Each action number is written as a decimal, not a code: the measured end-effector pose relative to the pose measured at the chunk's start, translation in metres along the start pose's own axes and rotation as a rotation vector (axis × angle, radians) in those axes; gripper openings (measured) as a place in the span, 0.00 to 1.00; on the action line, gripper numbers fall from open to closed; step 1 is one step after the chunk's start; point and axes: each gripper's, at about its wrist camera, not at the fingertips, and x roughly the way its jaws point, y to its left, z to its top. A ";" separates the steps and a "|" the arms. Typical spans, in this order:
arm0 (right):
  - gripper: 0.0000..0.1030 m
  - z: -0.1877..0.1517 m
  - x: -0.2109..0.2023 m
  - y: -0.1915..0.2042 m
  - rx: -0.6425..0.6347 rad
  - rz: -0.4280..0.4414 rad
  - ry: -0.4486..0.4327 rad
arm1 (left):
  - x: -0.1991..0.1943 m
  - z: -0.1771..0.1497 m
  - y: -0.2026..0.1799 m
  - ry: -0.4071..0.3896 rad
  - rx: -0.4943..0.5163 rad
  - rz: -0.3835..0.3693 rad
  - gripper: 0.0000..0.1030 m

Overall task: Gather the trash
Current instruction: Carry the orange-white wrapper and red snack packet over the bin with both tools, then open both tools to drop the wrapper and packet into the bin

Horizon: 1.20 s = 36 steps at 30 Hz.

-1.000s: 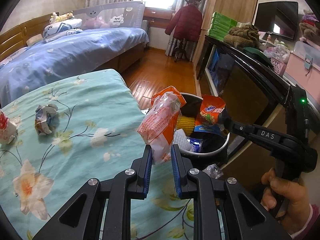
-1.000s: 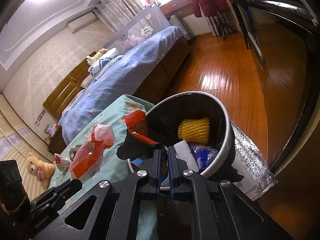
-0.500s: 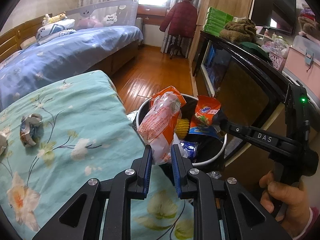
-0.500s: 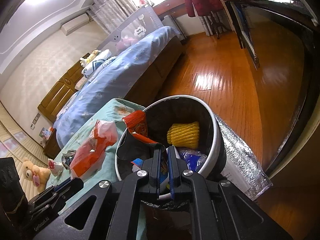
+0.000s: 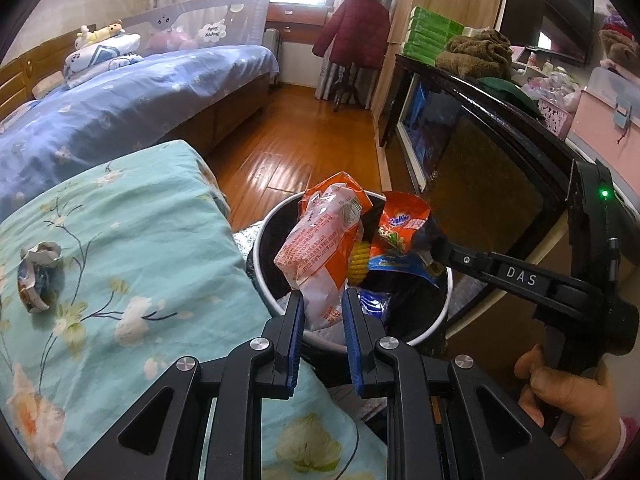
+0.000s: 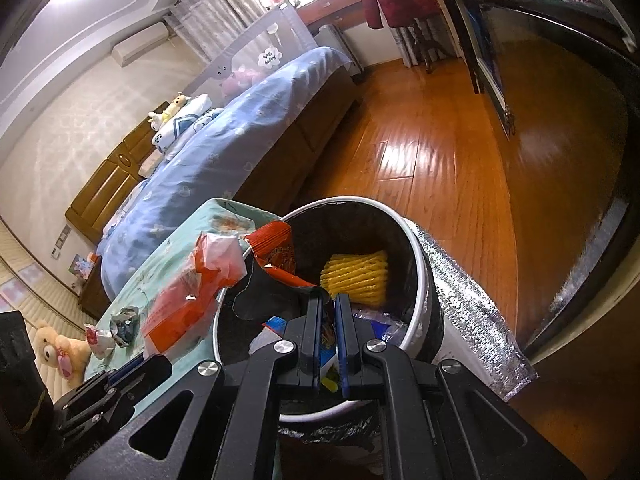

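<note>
**Both wrappers now over the bin**

Since a moment back, the left gripper (image 5: 322, 312) has carried its orange-and-white snack bag (image 5: 320, 252) off the floral quilt (image 5: 120, 264) and out over the trash bin (image 5: 434, 320) — the bin's mouth sits fuller and more central under it than it did. Its blue pads are clenched on the bag's lower end, with the rest of the bag standing up above the rim.

Across from it, the right gripper (image 6: 329, 320) is pinched tight on a torn orange wrapper (image 6: 276, 252) that hangs over the bin, above the yellow packet (image 6: 356, 276) already lying inside.

To my eye the step in hand is the drop. Done well, each wrapper should be wholly past the white rim before the jaws part — the snack bag is tall and light, and could tip back toward the quilt if let go at the near edge. Lowering a little and releasing one at a time looks safest.

Two crumpled scraps (image 5: 36, 280) are left on the quilt, well away from the bin.
</note>
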 end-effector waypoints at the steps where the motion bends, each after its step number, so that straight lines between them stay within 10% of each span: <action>1: 0.06 0.001 0.001 0.000 -0.002 -0.003 0.001 | 0.001 0.000 0.002 0.002 0.001 -0.001 0.17; 25: 0.13 0.013 0.020 0.001 -0.002 -0.050 0.037 | 0.017 0.011 0.001 0.029 -0.011 -0.026 0.21; 30: 0.46 0.013 0.015 -0.002 0.014 -0.041 0.019 | 0.011 0.009 0.002 0.025 -0.017 -0.024 0.33; 36: 0.55 0.010 0.005 0.004 0.011 -0.026 -0.001 | -0.004 -0.002 0.008 0.013 -0.042 -0.015 0.37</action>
